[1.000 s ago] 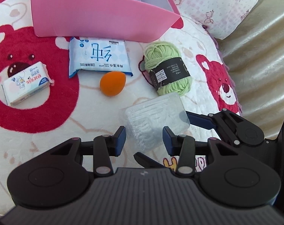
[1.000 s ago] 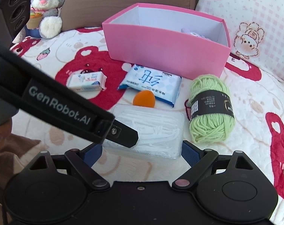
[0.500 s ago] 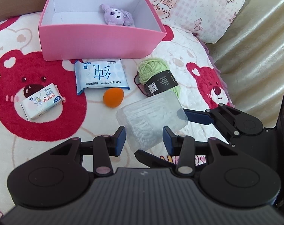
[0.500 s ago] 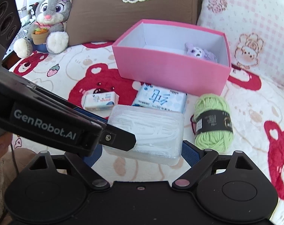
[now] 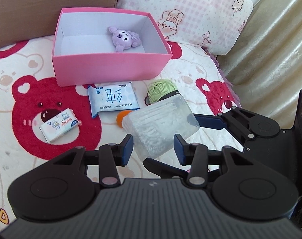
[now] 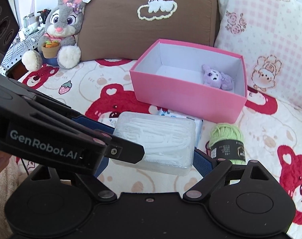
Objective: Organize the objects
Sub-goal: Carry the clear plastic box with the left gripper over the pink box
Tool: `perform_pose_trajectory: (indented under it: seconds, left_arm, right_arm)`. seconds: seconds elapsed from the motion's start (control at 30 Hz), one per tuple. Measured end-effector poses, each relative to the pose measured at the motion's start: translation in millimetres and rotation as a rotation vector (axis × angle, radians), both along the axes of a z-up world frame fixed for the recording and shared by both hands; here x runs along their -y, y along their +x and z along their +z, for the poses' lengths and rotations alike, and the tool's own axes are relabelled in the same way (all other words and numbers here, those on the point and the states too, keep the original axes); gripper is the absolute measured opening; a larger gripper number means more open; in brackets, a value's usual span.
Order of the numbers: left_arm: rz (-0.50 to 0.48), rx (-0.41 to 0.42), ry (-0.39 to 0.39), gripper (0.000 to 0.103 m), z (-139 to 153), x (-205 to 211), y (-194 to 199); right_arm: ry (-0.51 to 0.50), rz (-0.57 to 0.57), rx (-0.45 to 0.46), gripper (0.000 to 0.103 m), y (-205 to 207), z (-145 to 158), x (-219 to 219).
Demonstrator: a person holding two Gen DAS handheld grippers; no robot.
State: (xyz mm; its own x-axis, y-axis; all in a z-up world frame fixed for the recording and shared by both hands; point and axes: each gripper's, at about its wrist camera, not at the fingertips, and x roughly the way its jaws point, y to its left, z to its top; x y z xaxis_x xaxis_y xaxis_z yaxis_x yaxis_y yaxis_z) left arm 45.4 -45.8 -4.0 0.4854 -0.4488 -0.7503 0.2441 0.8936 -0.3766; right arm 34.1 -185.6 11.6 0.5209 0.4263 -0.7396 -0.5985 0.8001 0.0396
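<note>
The right gripper (image 6: pixel 154 155) is clamped on the clear plastic box (image 6: pixel 155 139) at lower centre of frame, held off the blanket (image 5: pixel 41 67). The left gripper (image 5: pixel 154 147) stands released around 1 end, not gripping. Step in hand: carrying to the pink box (image 5: pixel 111 67), upper centre. Next: clear its near wall and lower inside beside the purple plush (image 5: pixel 124 37).

Clear plastic box of white picks (image 6: pixel 154 139), tilted, aloft before open pink box (image 6: pixel 182 97).

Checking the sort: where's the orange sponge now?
Left wrist view, centre: the orange sponge lies on the bear blanket, just below the blue wipes pack, partly hidden behind the clear box.
</note>
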Motion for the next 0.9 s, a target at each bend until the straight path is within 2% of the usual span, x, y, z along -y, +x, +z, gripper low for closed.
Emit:
perform_pose_trajectory:
  seconds: [0.27, 0.4, 0.9]
  left_arm:
    - [0.014, 0.029, 0.012, 0.043, 19, -10, 6]
    - [0.024, 0.017, 0.017, 0.043, 24, -14, 11]
    - [0.046, 0.041, 0.042, 0.043, 39, -24, 40]
  right_arm:
    - [0.007, 0.009, 0.030, 0.093, 5, 17, -10]
    - [0.012, 0.009, 0.042, 0.093, 6, 20, -17]
    - [0.023, 0.014, 0.030, 0.093, 38, 33, -32]
